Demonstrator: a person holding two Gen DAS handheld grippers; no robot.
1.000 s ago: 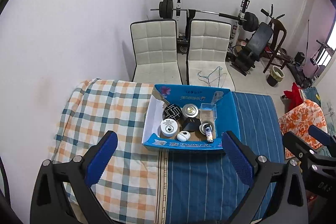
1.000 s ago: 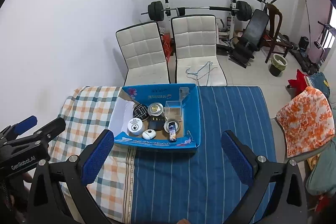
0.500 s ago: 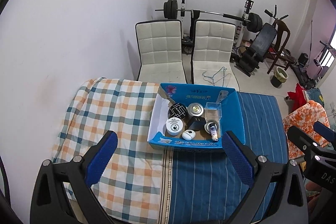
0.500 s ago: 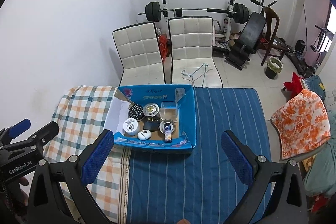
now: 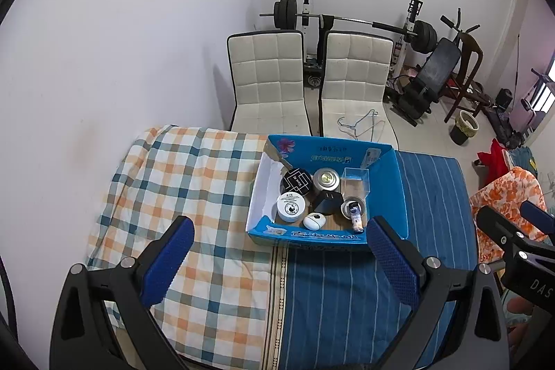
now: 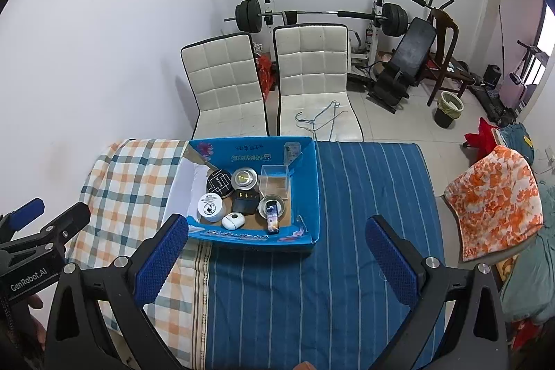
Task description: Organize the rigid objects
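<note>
Nearest, my left gripper and right gripper: both with jaws spread wide, nothing between them, held high over the bed. Change over the last second: both views have drawn back and the blue box sits smaller and farther off; contents unshifted. My reading: I am backing away from a box already filled, which fits either a finished sort or a survey ahead of more handling. Mid-distance, the box lies across the seam between checked cloth and striped blue cover. Inside: black patterned tin, silver round tin, clear plastic box, white round jar, black charger, white oval piece, open can with a small tube against it. Farthest, two white chairs, a wire hanger on one seat, barbell rack behind. The right view alone shows the striped cover's bare right side; the left view, the checked cloth's wall edge.
</note>
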